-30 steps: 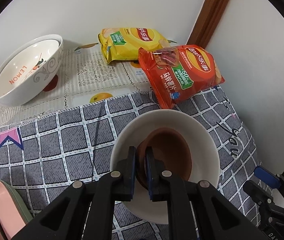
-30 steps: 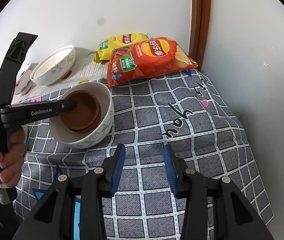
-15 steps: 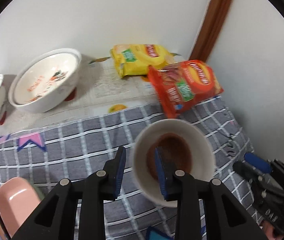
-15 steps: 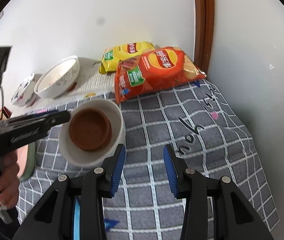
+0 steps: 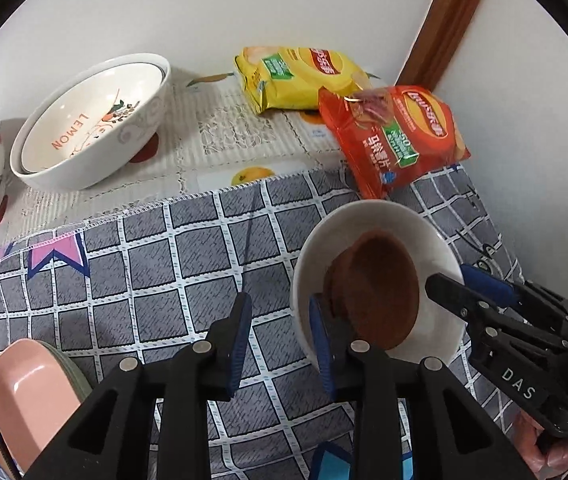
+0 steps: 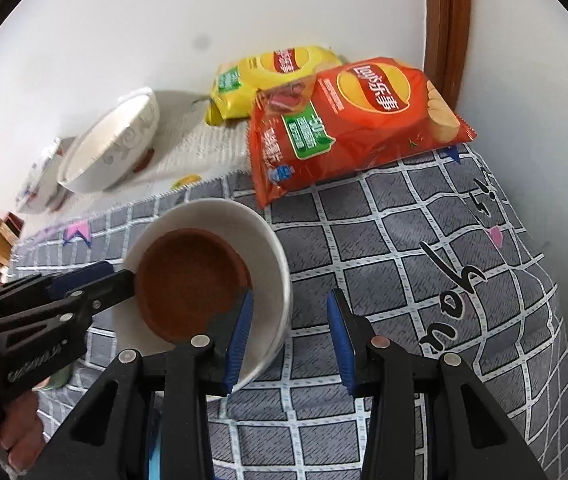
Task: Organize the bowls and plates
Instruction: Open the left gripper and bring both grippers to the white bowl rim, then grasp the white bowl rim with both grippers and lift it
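Brown bowl (image 5: 372,292) already nested in white bowl (image 5: 380,280) at 4 o'clock; both left gripper (image 5: 280,344) & right gripper (image 6: 290,340) unclenched, empty; LEMON bowl stack (image 5: 92,120) at 10 o'clock, pink plate (image 5: 32,392) at 8 left.

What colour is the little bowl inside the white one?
Brown, sitting in the white bowl. Right wrist view shows it best.
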Action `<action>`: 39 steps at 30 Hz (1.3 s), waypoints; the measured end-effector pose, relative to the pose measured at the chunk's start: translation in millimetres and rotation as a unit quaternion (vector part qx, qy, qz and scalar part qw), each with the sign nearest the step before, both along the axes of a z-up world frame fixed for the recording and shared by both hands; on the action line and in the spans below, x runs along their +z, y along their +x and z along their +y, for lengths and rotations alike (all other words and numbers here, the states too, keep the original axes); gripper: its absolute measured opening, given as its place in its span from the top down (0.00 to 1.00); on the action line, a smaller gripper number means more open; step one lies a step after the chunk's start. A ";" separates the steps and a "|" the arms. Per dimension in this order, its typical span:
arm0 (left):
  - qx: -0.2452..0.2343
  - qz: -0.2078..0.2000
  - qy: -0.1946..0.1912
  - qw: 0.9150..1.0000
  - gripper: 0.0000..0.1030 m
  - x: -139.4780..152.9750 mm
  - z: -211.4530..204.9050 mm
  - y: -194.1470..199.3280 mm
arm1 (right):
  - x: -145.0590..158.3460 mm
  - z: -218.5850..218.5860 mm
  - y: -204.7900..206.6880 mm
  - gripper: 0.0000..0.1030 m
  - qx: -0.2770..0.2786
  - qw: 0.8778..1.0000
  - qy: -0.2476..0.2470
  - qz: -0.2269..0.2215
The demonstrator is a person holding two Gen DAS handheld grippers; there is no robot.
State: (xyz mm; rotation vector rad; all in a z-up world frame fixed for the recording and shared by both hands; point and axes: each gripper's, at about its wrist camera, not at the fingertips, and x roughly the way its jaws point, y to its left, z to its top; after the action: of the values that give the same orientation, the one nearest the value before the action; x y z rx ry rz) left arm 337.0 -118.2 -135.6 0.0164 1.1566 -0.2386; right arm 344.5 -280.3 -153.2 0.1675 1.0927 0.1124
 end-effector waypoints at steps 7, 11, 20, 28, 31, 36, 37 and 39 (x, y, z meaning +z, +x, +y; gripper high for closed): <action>0.009 0.009 -0.001 1.000 0.72 -8.8 0.6 4.7 | -11.7 0.8 5.2 0.69 -0.008 1.000 -0.009 0.022; 0.006 0.009 0.011 1.000 0.72 -11.9 -2.9 6.0 | -16.0 0.0 8.4 0.69 -0.011 0.999 -0.011 0.031; 0.005 0.020 0.022 1.000 0.72 -21.2 -8.2 8.5 | -21.6 -1.5 14.0 0.57 -0.020 0.999 -0.032 0.036; 0.007 0.022 0.026 0.999 0.70 -26.8 -11.0 9.4 | -28.9 1.9 16.3 0.57 -0.026 0.998 -0.031 0.038; -0.001 0.015 0.041 0.999 0.70 -26.6 -14.7 8.0 | -31.9 -1.7 15.0 0.57 -0.034 0.999 -0.013 0.040; 0.000 0.011 0.041 0.999 0.72 -27.0 -15.3 7.6 | -33.4 -3.4 16.8 0.58 -0.034 0.998 0.003 0.048; -0.001 0.009 0.042 0.999 0.72 -26.9 -15.6 7.7 | -32.6 -3.5 15.7 0.58 -0.033 0.998 0.002 0.048; -0.003 0.007 0.043 0.999 0.72 -27.1 -16.1 7.4 | -32.7 -1.8 16.7 0.60 -0.030 0.998 0.002 0.048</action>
State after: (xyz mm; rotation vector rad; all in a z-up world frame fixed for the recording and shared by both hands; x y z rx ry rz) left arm 344.4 -134.2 -162.8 0.0936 1.1805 -0.1948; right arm 361.2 -282.1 -185.9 0.2100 1.1831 0.0537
